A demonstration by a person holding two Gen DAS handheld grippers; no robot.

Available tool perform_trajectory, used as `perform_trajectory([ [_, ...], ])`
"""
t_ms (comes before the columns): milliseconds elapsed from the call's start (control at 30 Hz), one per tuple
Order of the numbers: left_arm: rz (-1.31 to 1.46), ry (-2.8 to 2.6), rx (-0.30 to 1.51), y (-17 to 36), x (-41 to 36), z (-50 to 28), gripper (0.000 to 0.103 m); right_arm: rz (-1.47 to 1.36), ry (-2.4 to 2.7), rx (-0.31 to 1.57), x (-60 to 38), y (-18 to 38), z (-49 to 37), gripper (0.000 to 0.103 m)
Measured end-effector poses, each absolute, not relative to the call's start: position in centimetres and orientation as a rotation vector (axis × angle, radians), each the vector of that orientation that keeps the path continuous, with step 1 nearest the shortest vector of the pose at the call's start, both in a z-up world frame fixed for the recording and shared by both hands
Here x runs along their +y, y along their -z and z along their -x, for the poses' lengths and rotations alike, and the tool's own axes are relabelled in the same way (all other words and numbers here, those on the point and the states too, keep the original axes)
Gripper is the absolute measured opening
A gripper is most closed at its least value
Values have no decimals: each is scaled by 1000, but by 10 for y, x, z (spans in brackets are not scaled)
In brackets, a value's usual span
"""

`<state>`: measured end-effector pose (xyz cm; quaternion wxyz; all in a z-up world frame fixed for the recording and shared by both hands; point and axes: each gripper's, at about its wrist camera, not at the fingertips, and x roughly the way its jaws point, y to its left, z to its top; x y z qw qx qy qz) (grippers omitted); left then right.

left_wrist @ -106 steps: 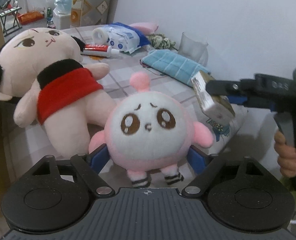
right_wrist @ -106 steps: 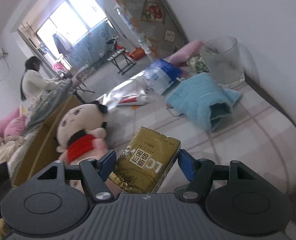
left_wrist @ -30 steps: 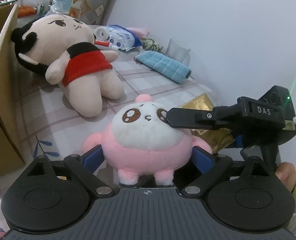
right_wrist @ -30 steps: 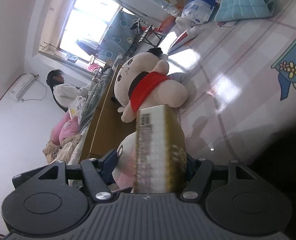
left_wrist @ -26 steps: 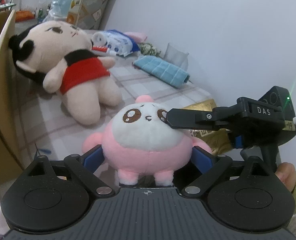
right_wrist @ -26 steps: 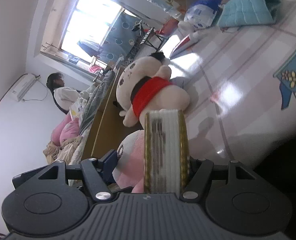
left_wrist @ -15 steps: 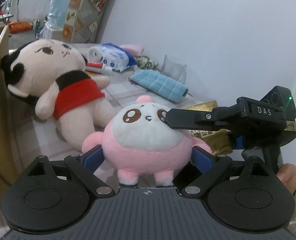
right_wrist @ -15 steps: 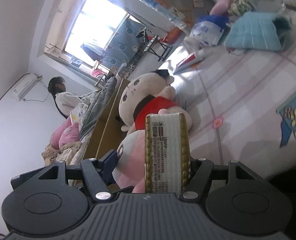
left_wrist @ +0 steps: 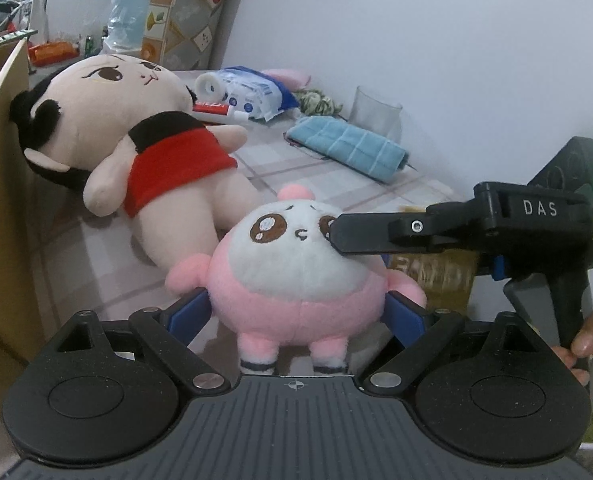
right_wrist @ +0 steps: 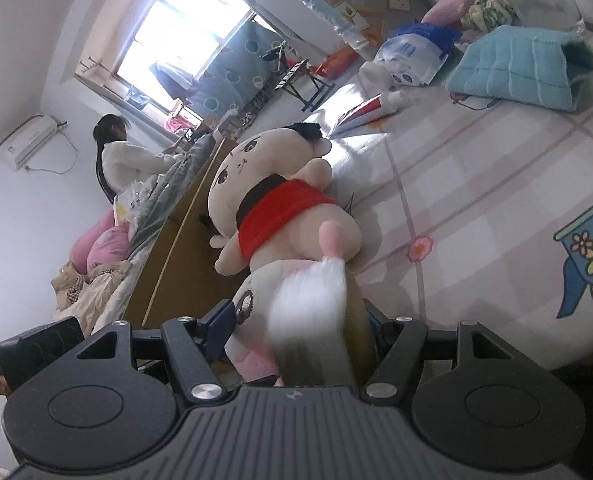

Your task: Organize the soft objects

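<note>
My left gripper (left_wrist: 296, 312) is shut on a round pink and white plush (left_wrist: 296, 264), its blue pads (left_wrist: 184, 314) pressing both sides. From the right, my right gripper (left_wrist: 348, 240) reaches in front of the plush's face. It is shut on a gold packet (left_wrist: 428, 276), which shows only as a white and gold blur (right_wrist: 320, 320) in the right wrist view. The pink plush (right_wrist: 248, 300) lies just behind that blur. A big doll in a red shirt (left_wrist: 148, 152) (right_wrist: 280, 208) lies on the checked tabletop (left_wrist: 296, 176).
A cardboard box wall (left_wrist: 0, 200) stands along the left. At the back lie a blue towel (left_wrist: 348, 148), a glass (left_wrist: 376, 112), a tissue pack (left_wrist: 252, 92) and a toothpaste tube (left_wrist: 216, 110). A hand (left_wrist: 592, 344) holds the right gripper. A person (right_wrist: 116, 160) sits far off.
The right gripper has rolled a little with the gold packet, which now shows blurred. The left view has tipped slightly, so the doll sits higher. Both grips are unchanged.
</note>
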<state>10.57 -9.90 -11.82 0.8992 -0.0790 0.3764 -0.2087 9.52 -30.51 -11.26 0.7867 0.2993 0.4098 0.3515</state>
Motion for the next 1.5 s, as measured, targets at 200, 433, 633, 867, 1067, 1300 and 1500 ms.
perform_trajectory([
  [200,159,426,777,116,-96,-102,93,-652,-725,878,-312,111,-96,45],
  [433,171,428,798,119,-96,-106,95,-664,-724,875,-316,113,-99,45],
  [633,143,427,802,117,-102,-108,95,-659,-713,872,-321,112,-95,45],
  [867,147,408,811,117,-101,-112,96,-685,-763,895,-312,119,-98,45],
  [1067,145,415,829,120,-103,-119,100,-751,-781,920,-313,126,-103,45],
  [1300,110,425,833,118,-103,-116,100,-829,-706,862,-339,120,-101,49],
  [1500,57,414,838,120,-110,-117,102,-781,-683,856,-330,121,-107,63],
])
